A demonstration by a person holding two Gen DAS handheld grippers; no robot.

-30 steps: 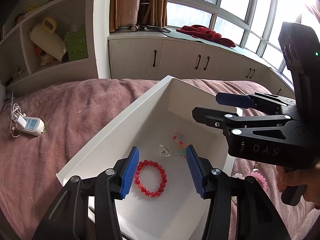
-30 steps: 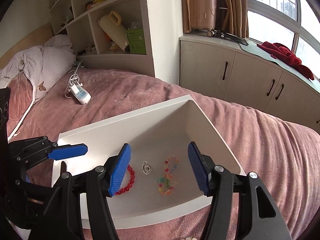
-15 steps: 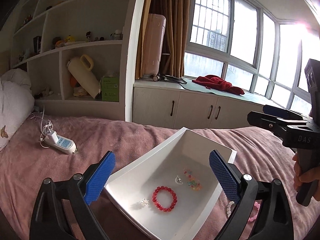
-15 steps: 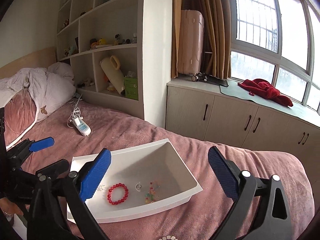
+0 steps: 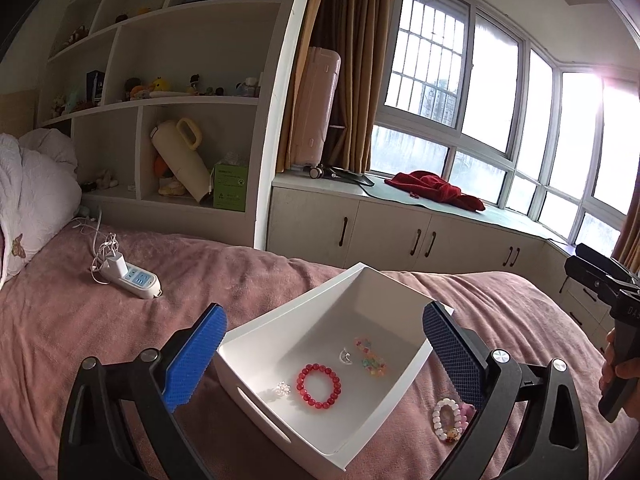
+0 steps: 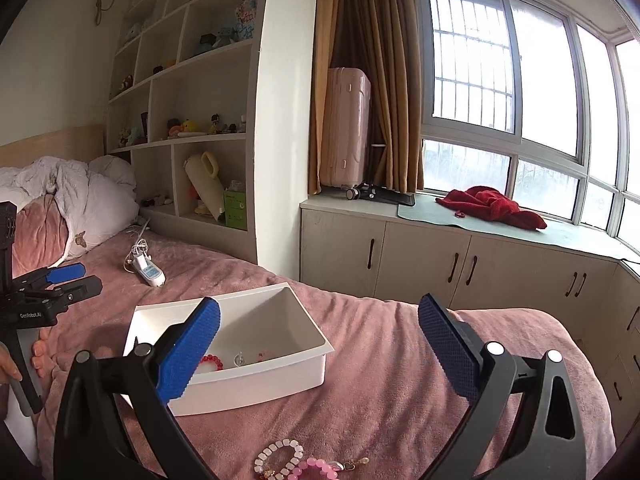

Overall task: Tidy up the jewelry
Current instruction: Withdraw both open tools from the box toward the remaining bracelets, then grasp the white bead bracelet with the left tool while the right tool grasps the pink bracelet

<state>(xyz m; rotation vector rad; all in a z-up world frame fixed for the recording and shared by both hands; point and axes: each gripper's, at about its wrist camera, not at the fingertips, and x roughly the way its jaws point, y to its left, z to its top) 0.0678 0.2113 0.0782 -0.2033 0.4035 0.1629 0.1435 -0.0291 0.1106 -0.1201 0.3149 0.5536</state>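
Both grippers are held up and back from the bed, and nothing is gripped. The left gripper [image 5: 320, 344] is spread wide, jaws fully apart, with the white tray [image 5: 280, 320] framed between its pads. The right gripper [image 6: 320, 340] is spread just as wide and empty.

Inside the tray, a red bead bracelet [image 5: 319, 385] is seen around 6 o'clock, a small clear flower charm [image 5: 282, 389] just at its 9, a clear ring-like piece [image 5: 345, 356] and a multicolour bead strand [image 5: 371, 358] up toward 1 o'clock.

Not everything is sorted yet: a white bead bracelet [image 5: 444, 419] and a pink one [image 5: 464, 414] are left on the blanket [image 5: 80, 312] at the tray's 4 o'clock, just outside the wall. In the right wrist view they sit at 6 o'clock, right under the open jaws, so that hand is probably better placed for the next pick.
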